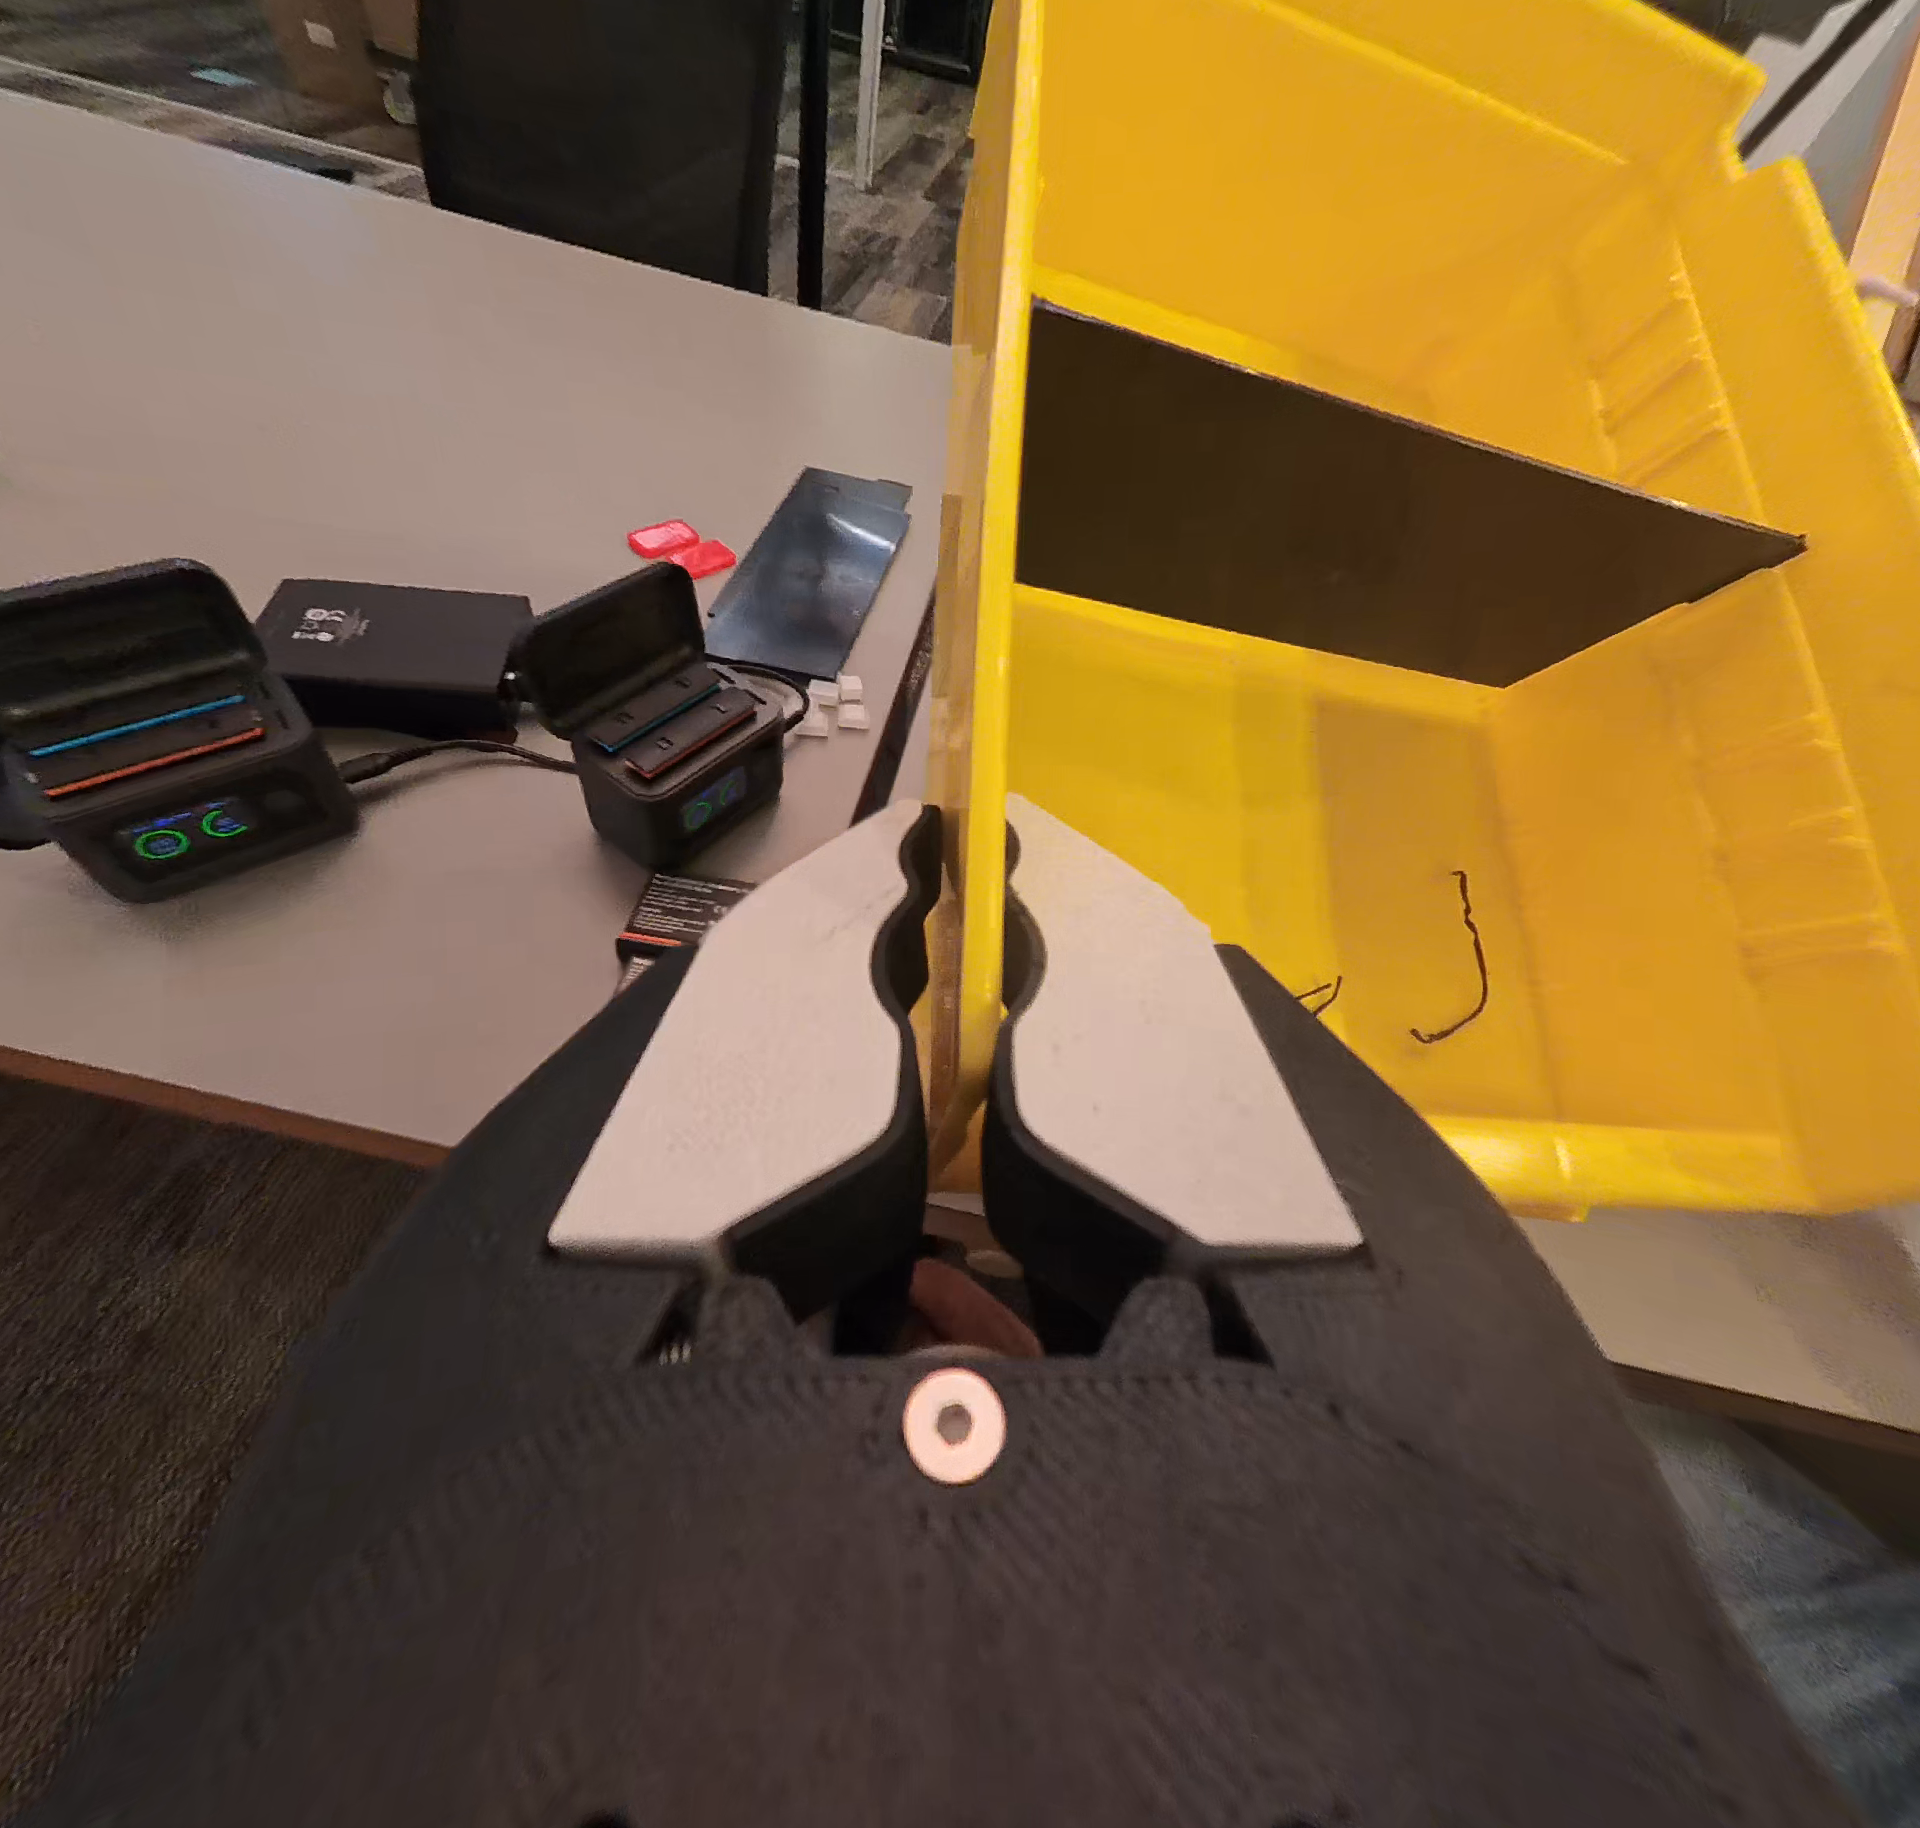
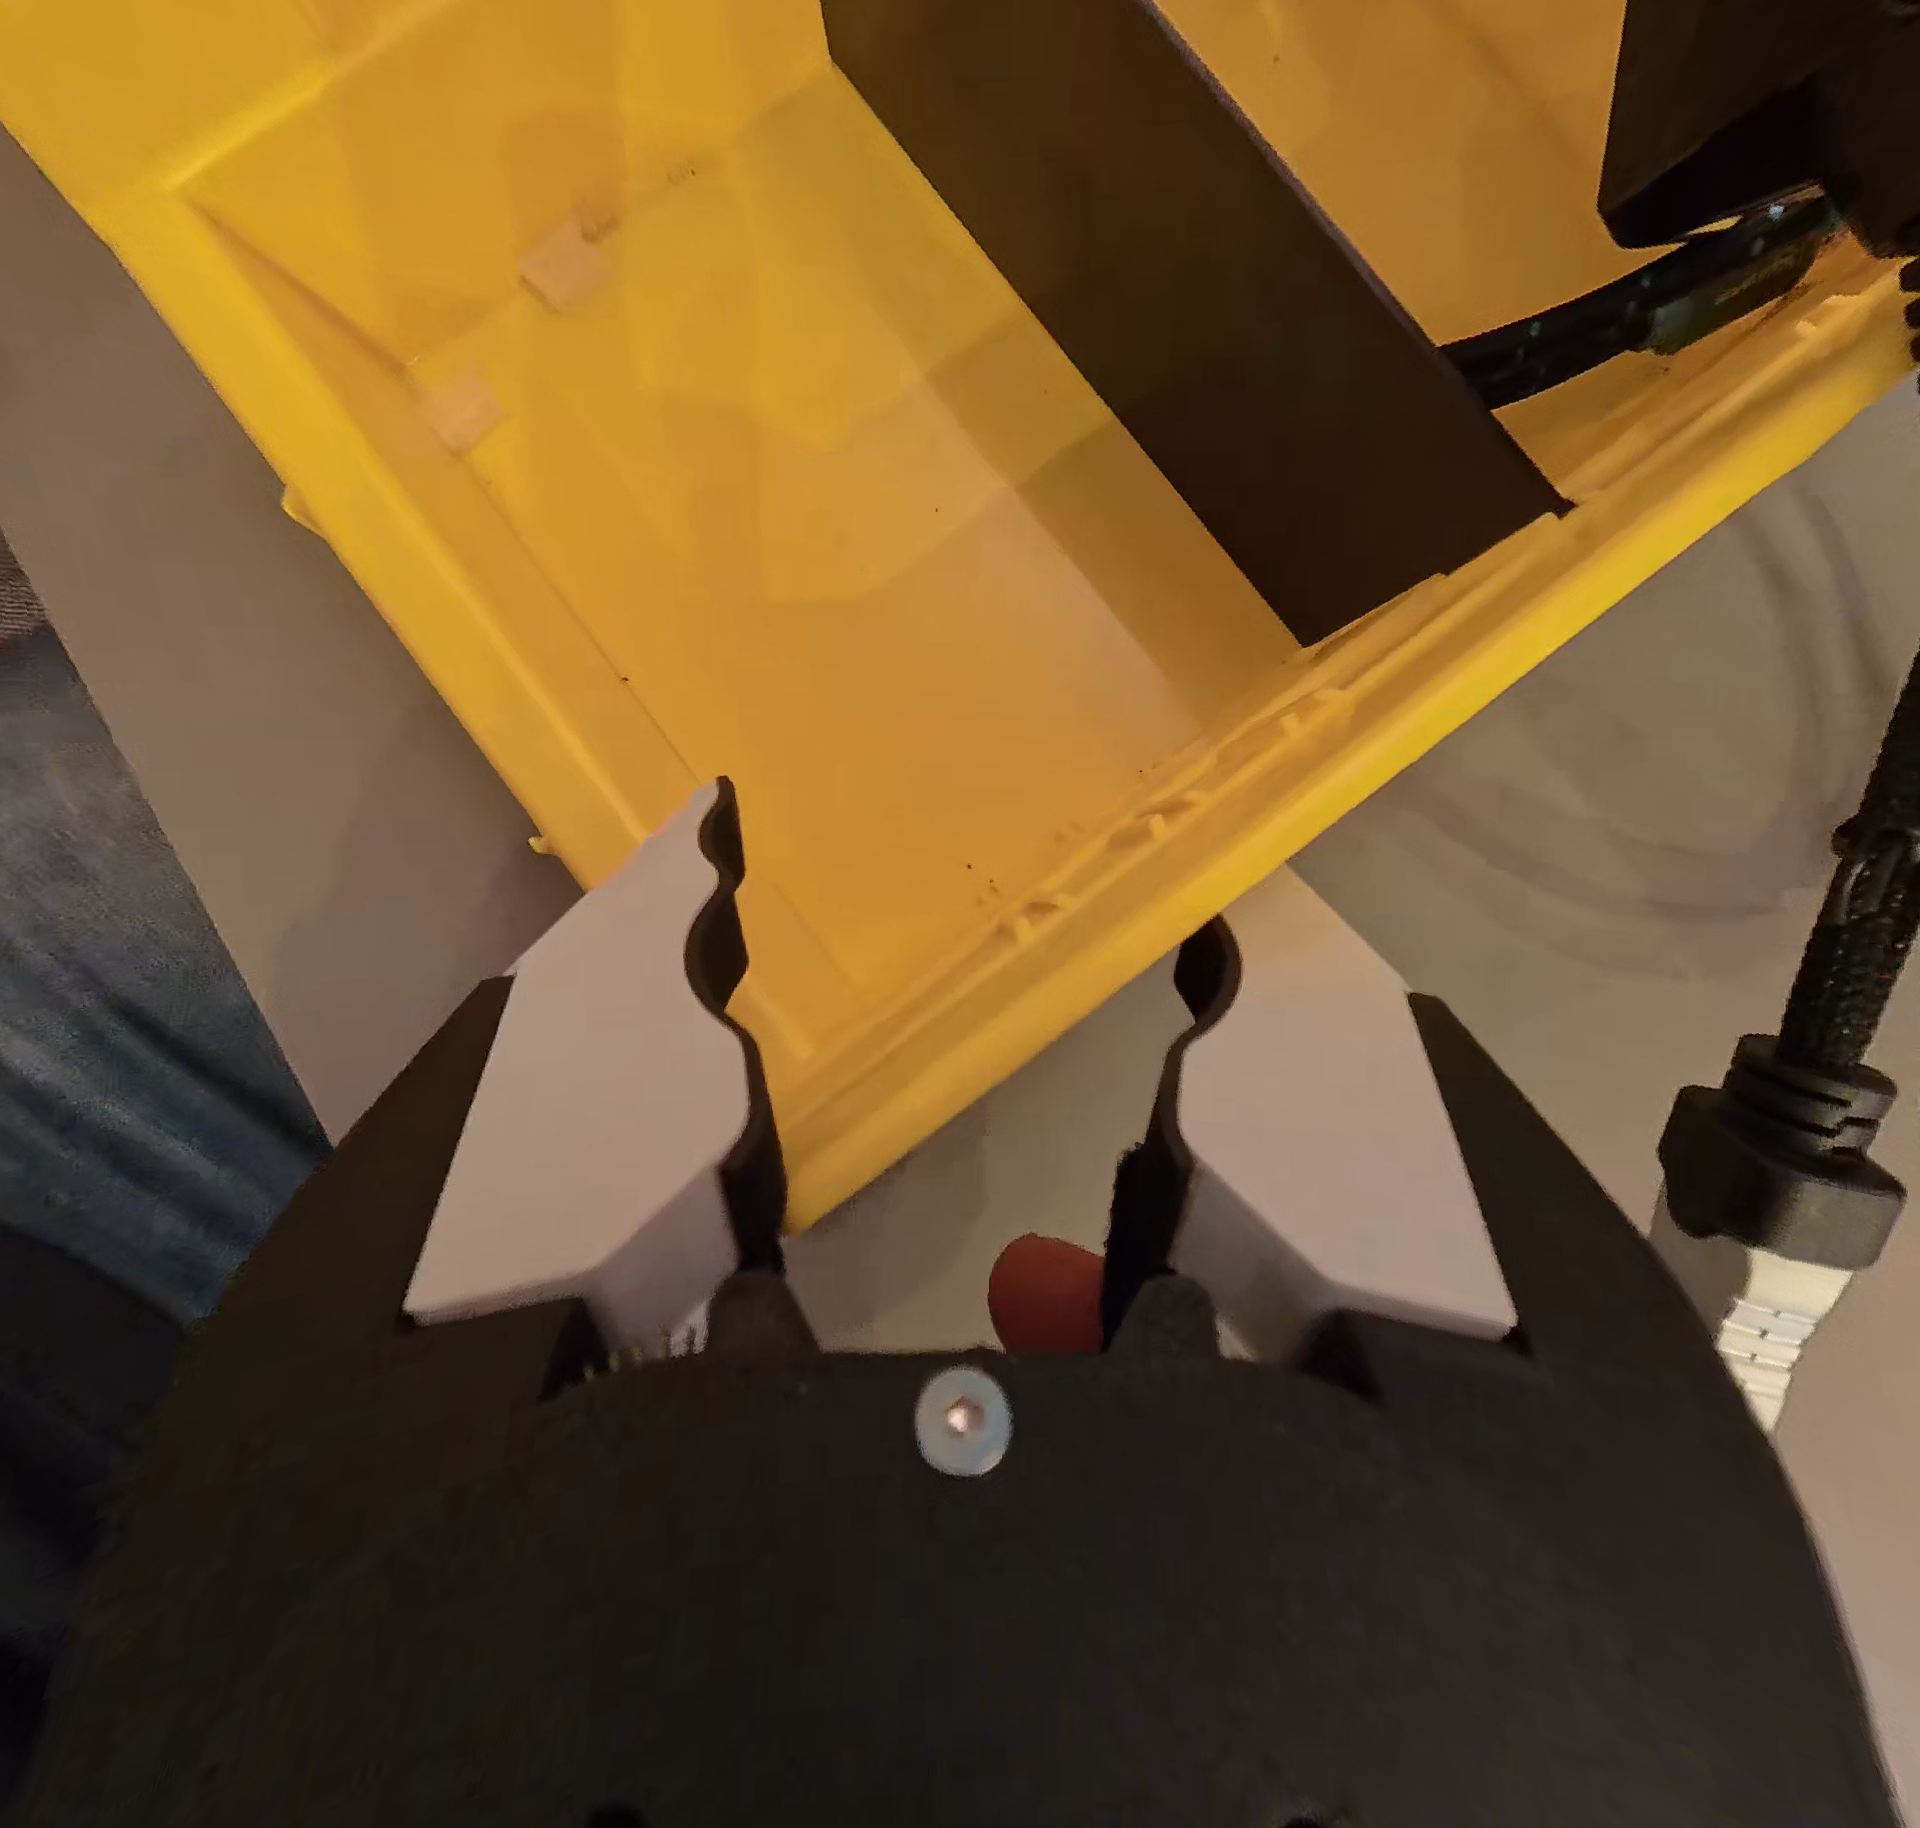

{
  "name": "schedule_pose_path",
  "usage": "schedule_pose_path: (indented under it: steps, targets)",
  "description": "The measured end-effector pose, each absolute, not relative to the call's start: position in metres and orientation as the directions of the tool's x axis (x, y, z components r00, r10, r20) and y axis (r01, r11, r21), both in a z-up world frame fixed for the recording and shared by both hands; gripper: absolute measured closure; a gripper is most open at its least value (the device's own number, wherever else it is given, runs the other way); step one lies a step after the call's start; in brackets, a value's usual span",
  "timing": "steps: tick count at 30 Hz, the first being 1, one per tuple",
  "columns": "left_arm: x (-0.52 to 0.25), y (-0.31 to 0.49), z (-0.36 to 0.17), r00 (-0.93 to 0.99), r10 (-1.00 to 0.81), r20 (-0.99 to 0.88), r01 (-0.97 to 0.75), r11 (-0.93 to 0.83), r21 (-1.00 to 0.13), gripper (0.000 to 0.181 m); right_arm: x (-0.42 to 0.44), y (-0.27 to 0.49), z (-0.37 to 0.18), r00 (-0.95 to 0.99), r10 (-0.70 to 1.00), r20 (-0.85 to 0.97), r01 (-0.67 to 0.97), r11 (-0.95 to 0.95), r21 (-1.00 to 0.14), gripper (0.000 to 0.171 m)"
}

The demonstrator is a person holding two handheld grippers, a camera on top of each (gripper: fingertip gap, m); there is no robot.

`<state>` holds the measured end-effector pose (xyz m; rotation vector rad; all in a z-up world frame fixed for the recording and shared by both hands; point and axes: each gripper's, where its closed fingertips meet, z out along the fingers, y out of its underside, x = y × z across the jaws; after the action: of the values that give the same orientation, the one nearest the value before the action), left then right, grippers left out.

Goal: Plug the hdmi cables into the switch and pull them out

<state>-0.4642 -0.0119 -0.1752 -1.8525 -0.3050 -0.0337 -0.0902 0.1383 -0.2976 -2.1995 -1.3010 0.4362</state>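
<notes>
On the table: the grey table (image 1: 343, 407) carries my yellow bin (image 1: 1403, 843), tilted, its near compartment empty.
Bin divider: a black divider (image 1: 1351, 531) splits it — beyond it lies one hdmi cable (image 2: 1621, 324), running to a black box at the frame edge, perhaps the switch.
Left tool (image 1: 971, 947): my fingers pinch the bin's side wall.
Right tool (image 2: 966, 999): spread wide, holding nothing, over the bin's corner.
Second cable (image 2: 1839, 999): just right, on the table.
Doing it well: I judge the bin must be steadied — then grip a cable by its plug.

The black box (image 2: 1756, 64) is cut off at top right, possibly the switch.
</notes>
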Motion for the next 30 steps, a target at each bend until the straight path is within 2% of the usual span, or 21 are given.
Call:
schedule_pose_path:
  steps: [9, 10, 12, 16, 20, 23, 26, 30]
  targets:
    - [-0.492, -0.044, -0.144, 0.952, 0.259, 0.161, 0.214, -0.192, -0.958, 0.176, -0.181, 0.121, -0.293, 0.401, 0.909, -0.115, 0.682, -0.380, -0.625, 0.082]
    - [-0.496, -0.050, -0.140, 0.949, 0.272, 0.157, 0.212, -0.184, -0.960, 0.176, -0.192, 0.115, -0.292, 0.379, 0.912, -0.154, 0.676, -0.387, -0.627, 0.080]
    - [-0.503, -0.060, -0.131, 0.943, 0.298, 0.150, 0.207, -0.170, -0.964, 0.176, -0.210, 0.103, -0.289, 0.347, 0.912, -0.220, 0.663, -0.404, -0.631, 0.064]
    - [-0.503, -0.073, -0.110, 0.940, 0.312, 0.135, 0.185, -0.137, -0.973, 0.175, -0.219, 0.076, -0.280, 0.266, 0.922, -0.280, 0.661, -0.386, -0.644, 0.062]
    - [-0.475, -0.064, -0.087, 0.960, 0.244, 0.136, 0.163, -0.097, -0.982, 0.176, -0.190, 0.053, -0.248, 0.195, 0.923, -0.331, 0.634, -0.376, -0.676, 0.065]
    - [-0.433, -0.037, -0.073, 0.979, 0.143, 0.146, 0.158, -0.071, -0.985, 0.176, -0.146, 0.044, -0.215, 0.126, 0.960, -0.252, 0.613, -0.275, -0.741, 0.081]
    - [-0.373, 0.003, -0.065, 0.990, 0.008, 0.141, 0.141, -0.052, -0.989, 0.175, -0.092, 0.055, -0.173, 0.187, 0.978, -0.093, 0.516, -0.178, -0.838, 0.079]
    - [-0.271, 0.060, -0.071, 0.973, -0.196, 0.121, 0.102, -0.100, -0.990, 0.176, -0.022, 0.057, -0.125, 0.281, 0.945, -0.170, 0.291, -0.253, -0.923, 0.067]
